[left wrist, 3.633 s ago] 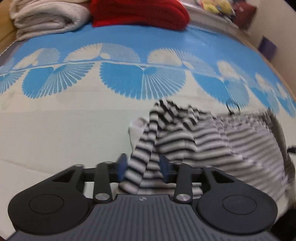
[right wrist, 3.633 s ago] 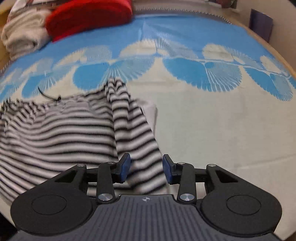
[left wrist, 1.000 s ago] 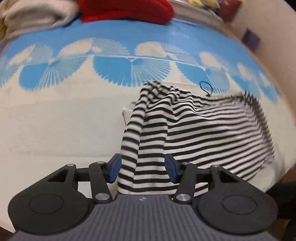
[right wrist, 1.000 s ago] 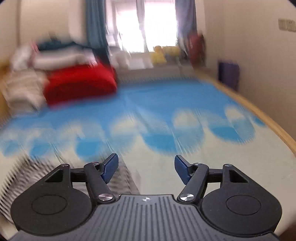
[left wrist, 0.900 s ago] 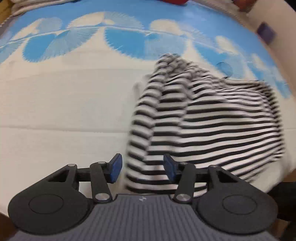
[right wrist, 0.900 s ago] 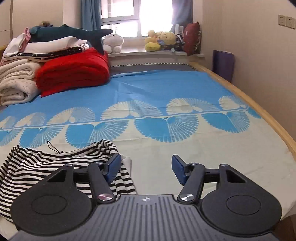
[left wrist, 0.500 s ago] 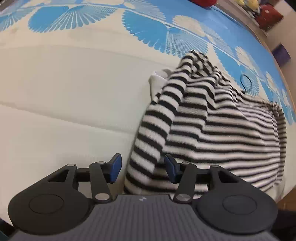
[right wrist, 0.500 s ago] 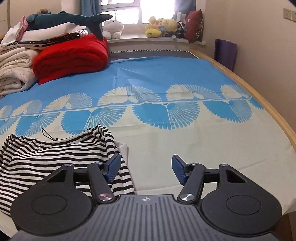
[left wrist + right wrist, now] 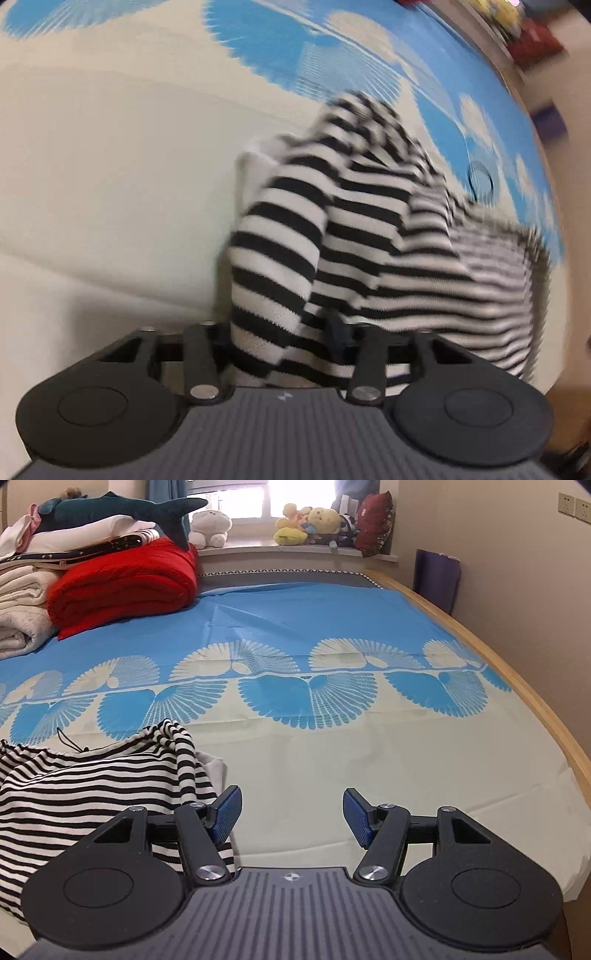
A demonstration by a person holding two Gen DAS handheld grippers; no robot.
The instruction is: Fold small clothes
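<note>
**Striped top bunched on sheet, left gripper engaged**

Left gripper (image 9: 284, 332): closed on a fold of the striped top (image 9: 369, 236). Fabric fills the gap between the fingers and hides the left pad; only the right pad (image 9: 338, 330) partly visible. Left wrist view blurred.

Right gripper (image 9: 291, 819): open, jaws wide apart, nothing between them. Positioned just right of the top, left pad (image 9: 226, 814) close to the hem; contact not determinable.

Top: bunched and creased on the cream part of the sheet (image 9: 369, 768), near the front edge of the bed. White inner layer (image 9: 214, 766) exposed at the top's right side in the right wrist view. Thin black cord (image 9: 68, 744) looped behind the top, on the sheet.

Behind the top, on the blue part of the sheet: red blanket (image 9: 125, 583), with folded cream towels (image 9: 22, 605) to its left. Shark plush (image 9: 118, 511) on the stacked linen above the blanket. Further behind, on the window ledge: plush toys (image 9: 310, 524) and a dark red cushion (image 9: 375, 522). Wooden bed rim (image 9: 517, 686) along the sheet's right side.
</note>
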